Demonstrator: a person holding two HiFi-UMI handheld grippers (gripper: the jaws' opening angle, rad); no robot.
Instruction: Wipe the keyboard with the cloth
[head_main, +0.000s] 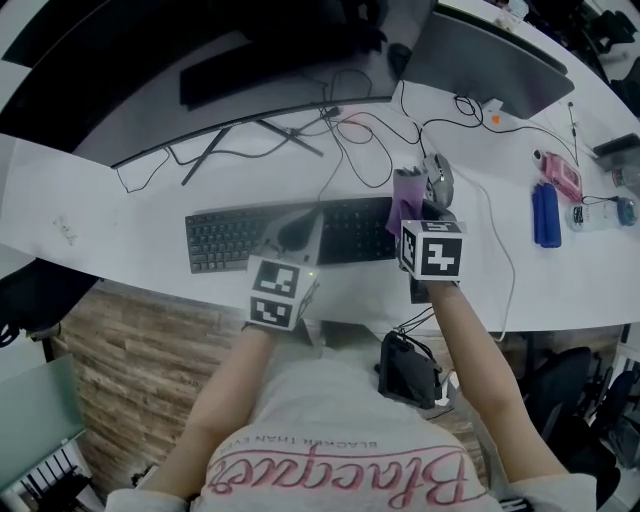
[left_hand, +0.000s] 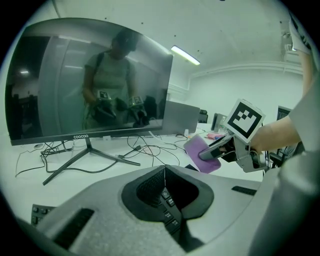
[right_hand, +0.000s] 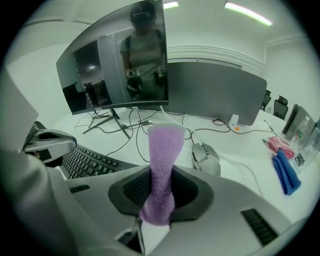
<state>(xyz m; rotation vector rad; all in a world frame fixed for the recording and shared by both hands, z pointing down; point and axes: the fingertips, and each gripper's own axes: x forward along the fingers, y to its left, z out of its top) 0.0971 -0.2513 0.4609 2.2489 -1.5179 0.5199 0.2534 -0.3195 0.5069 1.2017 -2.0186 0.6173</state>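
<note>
A black keyboard (head_main: 225, 238) lies on the white desk (head_main: 120, 215) in front of me. My left gripper (head_main: 298, 232) hovers over the keyboard's middle, jaws closed together with nothing between them. In the left gripper view (left_hand: 164, 172) a few keys (left_hand: 169, 202) show below the jaws. My right gripper (head_main: 415, 207) is over the keyboard's right end, shut on a purple cloth (head_main: 405, 198). The cloth (right_hand: 162, 155) stands upright out of the right gripper (right_hand: 160, 187). The keyboard (right_hand: 87, 161) lies to its left.
A grey mouse (head_main: 438, 178) sits just beyond the keyboard's right end. A curved monitor (head_main: 230, 70) on a stand and loose cables (head_main: 350, 140) fill the back. A second screen (head_main: 480, 55), a blue object (head_main: 545, 213) and a pink item (head_main: 562, 175) lie right.
</note>
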